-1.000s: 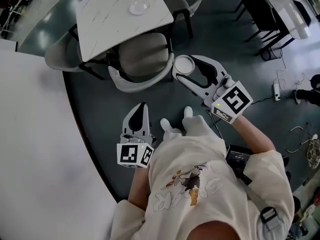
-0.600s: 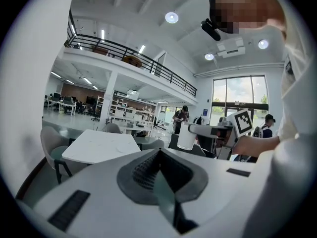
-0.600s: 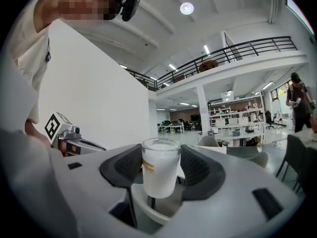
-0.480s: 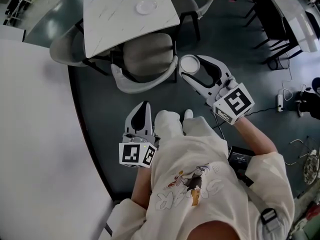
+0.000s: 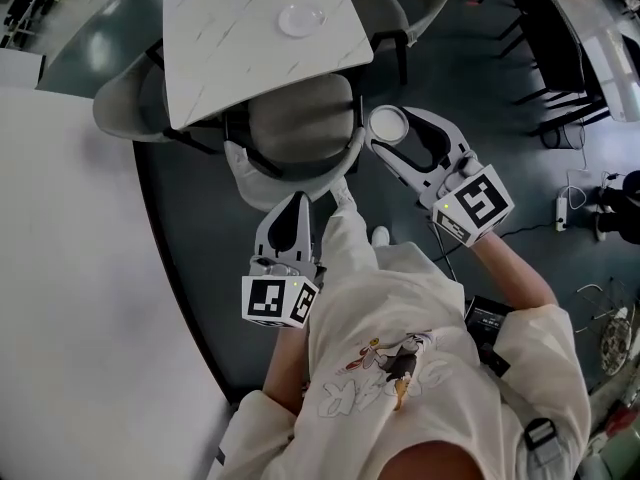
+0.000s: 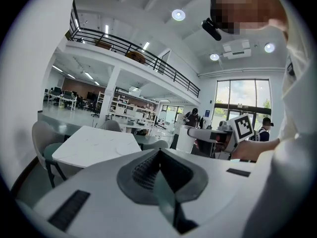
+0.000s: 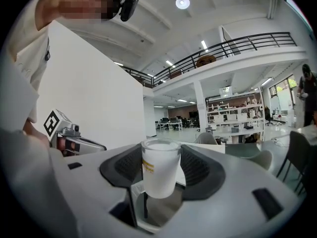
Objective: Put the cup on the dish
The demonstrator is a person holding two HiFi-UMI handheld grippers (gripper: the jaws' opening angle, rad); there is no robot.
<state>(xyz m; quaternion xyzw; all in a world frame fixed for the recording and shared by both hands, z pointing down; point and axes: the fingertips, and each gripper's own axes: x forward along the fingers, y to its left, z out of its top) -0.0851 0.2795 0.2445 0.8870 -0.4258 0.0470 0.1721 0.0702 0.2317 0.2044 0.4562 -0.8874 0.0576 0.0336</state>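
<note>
A frosted white cup [image 7: 160,166] with a yellow label stands upright between the jaws of my right gripper [image 7: 161,170], which is shut on it. From the head view the cup [image 5: 388,124] shows as a white ring at the tip of that right gripper [image 5: 395,133], just right of a grey chair. The small white dish [image 5: 301,19] lies on the white marble table [image 5: 240,53], well ahead and to the left of the cup. My left gripper [image 5: 291,220] hangs low by the person's leg with its jaws closed and empty; up close the left gripper [image 6: 159,157] holds nothing.
A grey armchair [image 5: 292,140] is tucked under the table's near edge, between me and the dish. More grey chairs [image 5: 125,103] ring the table. A white wall [image 5: 70,298] fills the left. Dark tables and cables [image 5: 575,183] lie at the right.
The person has stepped forward: the table and chair are closer. Both grippers moved forward, the right one carrying the cup toward the chair's right side. A leg has swung ahead.
</note>
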